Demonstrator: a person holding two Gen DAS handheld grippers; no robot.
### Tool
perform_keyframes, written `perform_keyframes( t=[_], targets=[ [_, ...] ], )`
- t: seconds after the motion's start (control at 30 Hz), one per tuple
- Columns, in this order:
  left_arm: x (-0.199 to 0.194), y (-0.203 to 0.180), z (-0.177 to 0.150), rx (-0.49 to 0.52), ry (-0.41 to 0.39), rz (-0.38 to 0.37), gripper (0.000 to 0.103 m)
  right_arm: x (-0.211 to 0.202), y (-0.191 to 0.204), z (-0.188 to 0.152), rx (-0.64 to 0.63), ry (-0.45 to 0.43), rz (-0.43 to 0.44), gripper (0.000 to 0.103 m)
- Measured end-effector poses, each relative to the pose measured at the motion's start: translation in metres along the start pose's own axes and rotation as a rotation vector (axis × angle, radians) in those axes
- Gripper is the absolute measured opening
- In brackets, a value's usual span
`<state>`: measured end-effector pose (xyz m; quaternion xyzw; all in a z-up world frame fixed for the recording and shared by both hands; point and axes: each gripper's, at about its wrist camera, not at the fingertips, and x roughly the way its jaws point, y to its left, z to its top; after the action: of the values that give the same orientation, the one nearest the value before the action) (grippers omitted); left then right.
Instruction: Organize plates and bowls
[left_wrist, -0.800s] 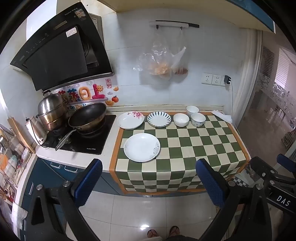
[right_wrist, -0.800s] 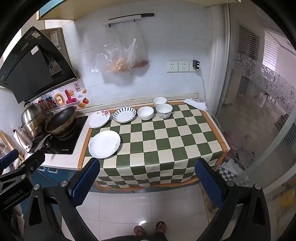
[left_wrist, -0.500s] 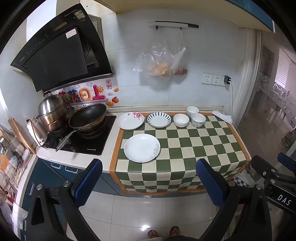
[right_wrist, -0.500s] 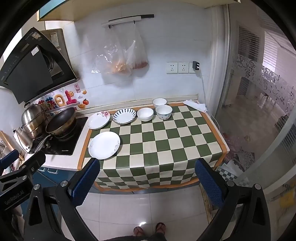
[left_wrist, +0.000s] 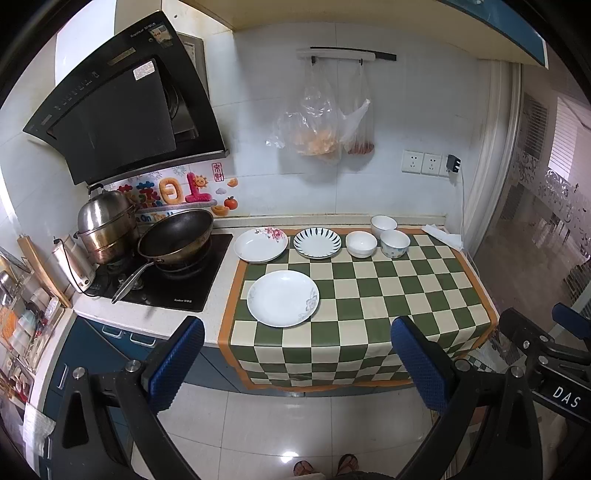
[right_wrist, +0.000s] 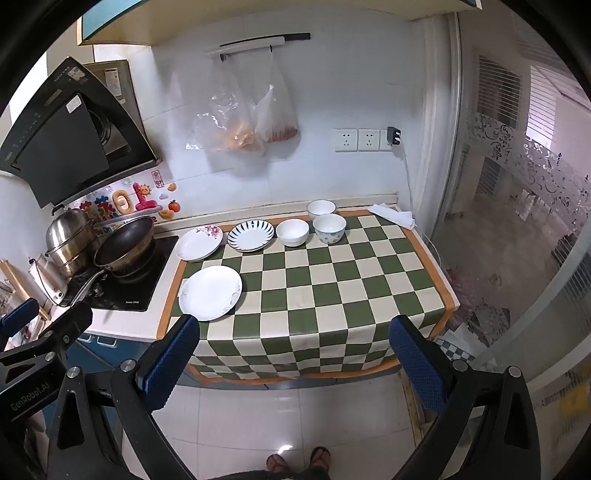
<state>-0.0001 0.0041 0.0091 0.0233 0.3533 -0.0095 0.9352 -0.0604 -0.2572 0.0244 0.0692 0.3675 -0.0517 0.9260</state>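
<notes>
Left wrist view: both grippers, left gripper (left_wrist: 295, 354) and right gripper (right_wrist: 293, 350), gape wide and empty, three empty plates (left_wrist: 282, 297) and three empty bowls (left_wrist: 361, 243) sit on the checkered cloth (left_wrist: 388, 295), nothing's moved.

Counter (left_wrist: 218, 306) w/ checked cloth (left_wrist: 369, 295): 3 plates (left_wrist: 282, 297), 3 bowls (left_wrist: 361, 243), hob (left_wrist: 177, 284) beside
</notes>
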Motion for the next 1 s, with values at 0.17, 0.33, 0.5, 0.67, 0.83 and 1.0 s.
perform_keyframes(
  t=[0.17, 0.33, 0.5, 0.67, 0.83, 1.0],
  targets=[
    [0.001, -0.002, 0.0, 0.002, -0.001, 0.002, 0.103, -0.001, 0.0, 0.0, 0.001, -0.001, 0.006, 0.103],
    [0.002, -0.002, 0.006, 0.0, -0.003, 0.005, 0.103, -0.001, 0.002, -0.001, 0.0, -0.001, 0.012, 0.103],
    [0.006, -0.001, 0.015, -0.001, -0.006, 0.007, 0.103, -0.001, 0.002, -0.002, 0.0, -0.003, 0.013, 0.103],
    [-0.011, 0.002, 0.022, -0.003, -0.013, 0.001, 0.103, -0.001, 0.003, 0.0, -0.001, -0.008, 0.008, 0.103],
    [-0.013, 0.003, 0.024, -0.005, -0.013, -0.001, 0.103, 0.0, 0.005, 0.002, 0.0, -0.01, 0.006, 0.103],
    [-0.012, 0.0, 0.019, -0.003, -0.016, 0.003, 0.103, 0.0, 0.002, 0.0, 0.001, -0.011, 0.01, 0.103]
  ],
)
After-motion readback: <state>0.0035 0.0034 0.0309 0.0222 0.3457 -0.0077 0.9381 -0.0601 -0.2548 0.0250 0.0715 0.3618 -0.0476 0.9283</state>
